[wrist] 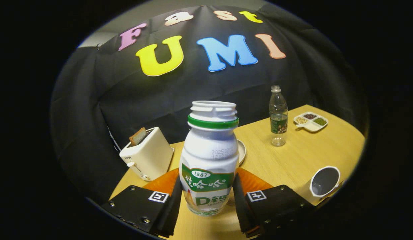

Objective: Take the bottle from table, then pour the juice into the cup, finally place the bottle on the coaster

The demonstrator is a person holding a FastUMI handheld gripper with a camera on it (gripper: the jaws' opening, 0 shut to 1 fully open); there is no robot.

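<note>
A white juice bottle (209,156) with a green label and a green neck ring stands upright between my fingers, its mouth uncapped. My gripper (207,191) is shut on the bottle, with one finger pressing on each side of its labelled lower body. The bottle's base is right at the wooden table (293,163); I cannot tell whether it touches. A white cup (324,181) with a dark inside stands to the right of the fingers, near the table's edge. Behind the bottle's right shoulder, part of a round pale coaster (242,151) shows.
To the left, beyond the fingers, a cream toaster (147,155) holds a slice of bread. A clear water bottle (278,116) stands farther back on the right, with a white divided dish (311,121) of beans just past it. The black cloth wall closes the back.
</note>
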